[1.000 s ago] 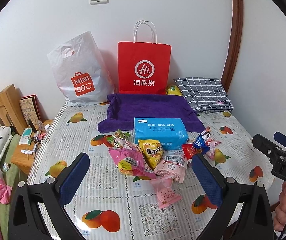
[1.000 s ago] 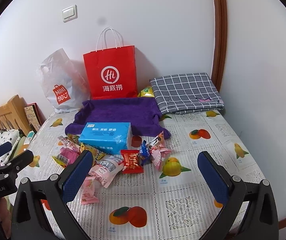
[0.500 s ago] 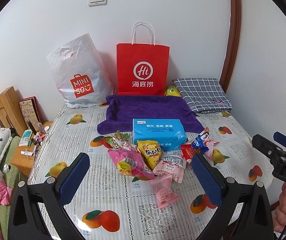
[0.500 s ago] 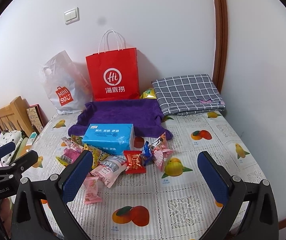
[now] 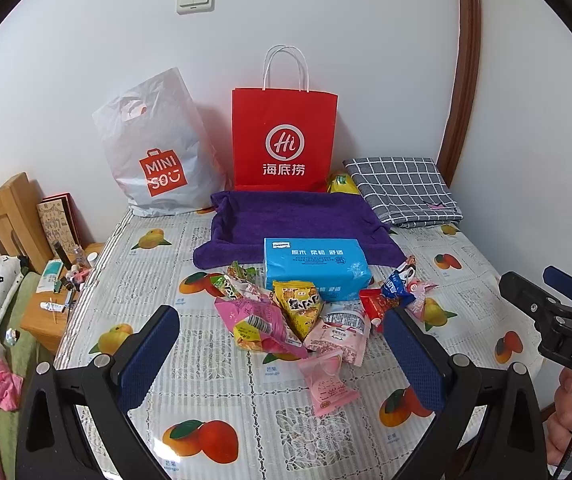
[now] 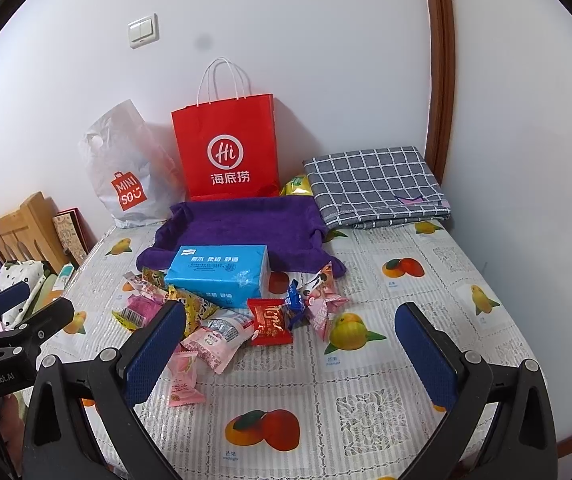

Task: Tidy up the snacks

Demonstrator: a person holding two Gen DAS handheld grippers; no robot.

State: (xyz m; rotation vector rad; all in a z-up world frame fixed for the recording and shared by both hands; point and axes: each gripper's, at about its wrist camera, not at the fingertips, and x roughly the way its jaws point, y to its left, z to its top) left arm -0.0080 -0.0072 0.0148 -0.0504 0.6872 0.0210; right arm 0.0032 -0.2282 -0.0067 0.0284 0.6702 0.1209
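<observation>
The left claw (image 5: 282, 356) was held spread wide above the near edge of the desk covered with a fruit-printed plastic cloth (image 5: 214, 412), nothing between its blue pads. The right claw (image 6: 291, 354) was likewise parted and empty, raised over the same cloth.

A heap of wrapped snacks (image 5: 305, 320) was observed at mid-desk, well ahead of both claws and untouched. In it were noted a yellow triangular packet (image 5: 299, 306), a pink-and-yellow crinkled bag (image 5: 256, 326), a small pink sachet (image 5: 327, 380) lying nearest the claws, and a red foil packet (image 6: 268, 320) with a blue wrapper (image 6: 293, 304) beside it. Whether the packets overlapped or merely touched could not be settled everywhere.

A blue rectangular tissue pack (image 5: 315, 266) was recorded just behind the heap, its rear resting on a purple towel with raised edges (image 5: 286, 216). Against the wall stood a red paper bag with white handles (image 5: 284, 140), a white plastic shopping bag (image 5: 158, 148) at its left, and a folded grey checked cloth (image 5: 401, 190) at its right.
</observation>
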